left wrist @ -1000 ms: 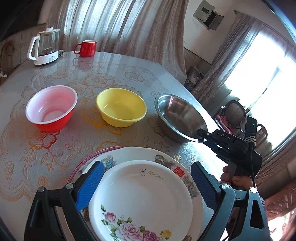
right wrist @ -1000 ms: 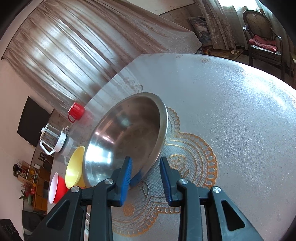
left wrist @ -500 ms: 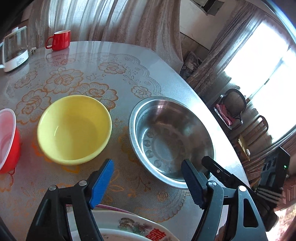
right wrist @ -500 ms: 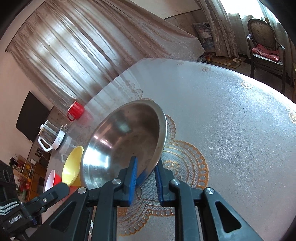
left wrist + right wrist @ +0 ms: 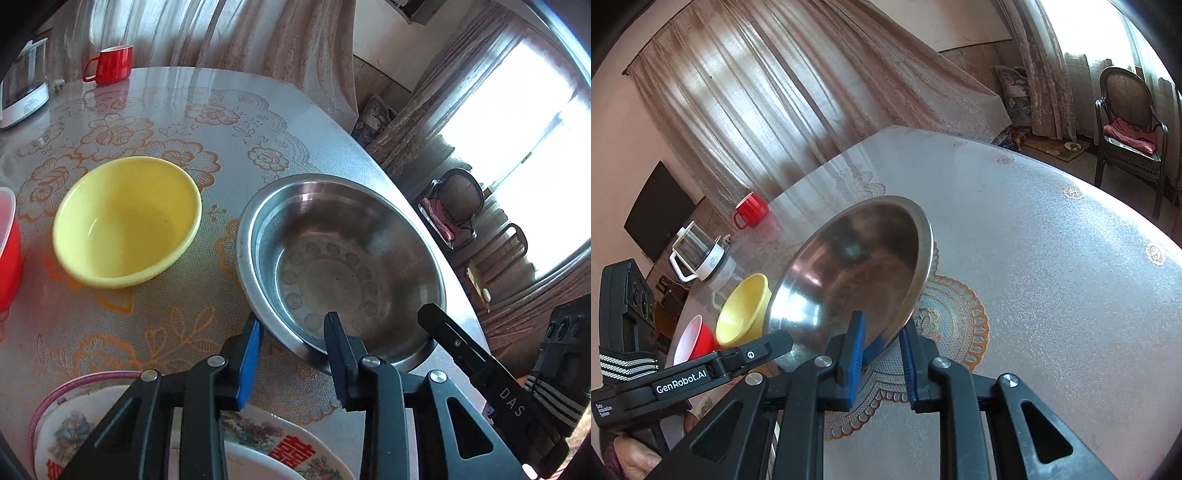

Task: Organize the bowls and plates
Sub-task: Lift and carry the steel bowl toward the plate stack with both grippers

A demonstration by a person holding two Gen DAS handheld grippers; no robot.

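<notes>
The left gripper (image 5: 291,332), shifted from the plates to the steel bowl (image 5: 340,269), is closing astride its near rim while the right gripper (image 5: 881,341) pinches the rim's other side; both should grip firmly before lifting evenly.

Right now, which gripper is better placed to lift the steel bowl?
Right. The right gripper is already clamped on the steel bowl rim, bowl tilted up. The left gripper straddles the near rim and its jaws are closing, but the pads don't look seated yet.
</notes>
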